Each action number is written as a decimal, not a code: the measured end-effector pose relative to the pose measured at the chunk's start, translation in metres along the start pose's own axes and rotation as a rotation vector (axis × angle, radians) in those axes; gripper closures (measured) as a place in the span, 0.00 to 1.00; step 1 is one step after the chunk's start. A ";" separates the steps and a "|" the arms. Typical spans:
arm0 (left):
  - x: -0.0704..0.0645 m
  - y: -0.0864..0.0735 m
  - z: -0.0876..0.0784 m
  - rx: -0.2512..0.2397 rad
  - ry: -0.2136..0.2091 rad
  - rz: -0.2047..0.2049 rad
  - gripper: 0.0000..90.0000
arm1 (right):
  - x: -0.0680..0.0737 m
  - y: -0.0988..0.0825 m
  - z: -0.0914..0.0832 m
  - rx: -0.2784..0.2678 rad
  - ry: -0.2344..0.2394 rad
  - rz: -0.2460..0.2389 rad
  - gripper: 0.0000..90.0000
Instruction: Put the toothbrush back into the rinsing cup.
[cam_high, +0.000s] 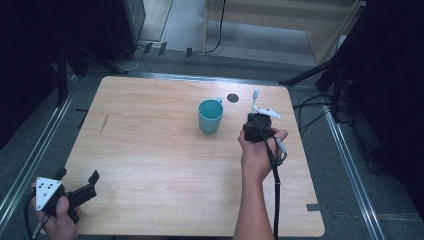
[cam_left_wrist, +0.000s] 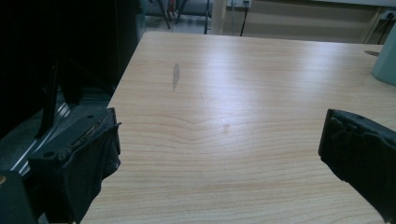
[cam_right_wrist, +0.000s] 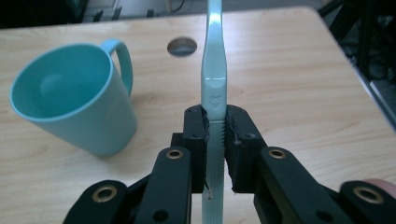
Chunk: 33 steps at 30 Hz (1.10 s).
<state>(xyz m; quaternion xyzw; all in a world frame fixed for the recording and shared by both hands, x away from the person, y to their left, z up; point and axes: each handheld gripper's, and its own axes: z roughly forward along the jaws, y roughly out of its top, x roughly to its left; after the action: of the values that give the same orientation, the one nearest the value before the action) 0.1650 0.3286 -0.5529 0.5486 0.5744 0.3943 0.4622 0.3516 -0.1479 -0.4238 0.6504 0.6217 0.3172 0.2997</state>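
Our right claw (cam_right_wrist: 215, 135) is clamped on a pale toothbrush (cam_right_wrist: 214, 79). In the right gripper view its two black jaws press the ribbed handle from both sides, and the brush runs straight up away from us, its far end cut off by the top of the frame. In the high view the same claw (cam_high: 256, 122) sits in our right hand (cam_high: 260, 150) over the right part of the counter (cam_high: 150, 150), with the toothbrush (cam_high: 255, 97) poking out beyond it toward the far edge.

Just beside the claw, to its left, stands a teal cup (cam_high: 210, 115), upright and empty, its handle turned toward the far side. In the right gripper view the cup (cam_right_wrist: 74, 98) stays apart from the brush. A small dark round spot (cam_high: 232, 98) lies on the counter behind the cup, near the brush tip.

Our left claw (cam_high: 80, 186) is at the near left corner of the counter, held in our left hand (cam_high: 57, 215). Its jaws stand wide apart with nothing between them; in the left gripper view we see bare wood between the two black pads (cam_left_wrist: 93, 154).
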 end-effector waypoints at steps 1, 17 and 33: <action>0.000 0.000 0.000 0.000 0.000 0.000 0.00 | 0.001 0.001 -0.002 -0.034 0.003 -0.003 0.89; 0.000 0.000 0.000 0.002 -0.001 -0.003 0.00 | 0.007 0.008 -0.013 -0.209 0.053 0.000 0.89; 0.001 0.000 0.000 0.001 -0.003 -0.005 0.00 | 0.003 0.014 -0.010 -0.386 0.169 0.013 0.89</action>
<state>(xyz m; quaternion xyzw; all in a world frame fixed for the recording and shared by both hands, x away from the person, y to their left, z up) 0.1650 0.3293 -0.5529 0.5481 0.5753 0.3918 0.4638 0.3524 -0.1453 -0.4061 0.5559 0.5681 0.4857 0.3637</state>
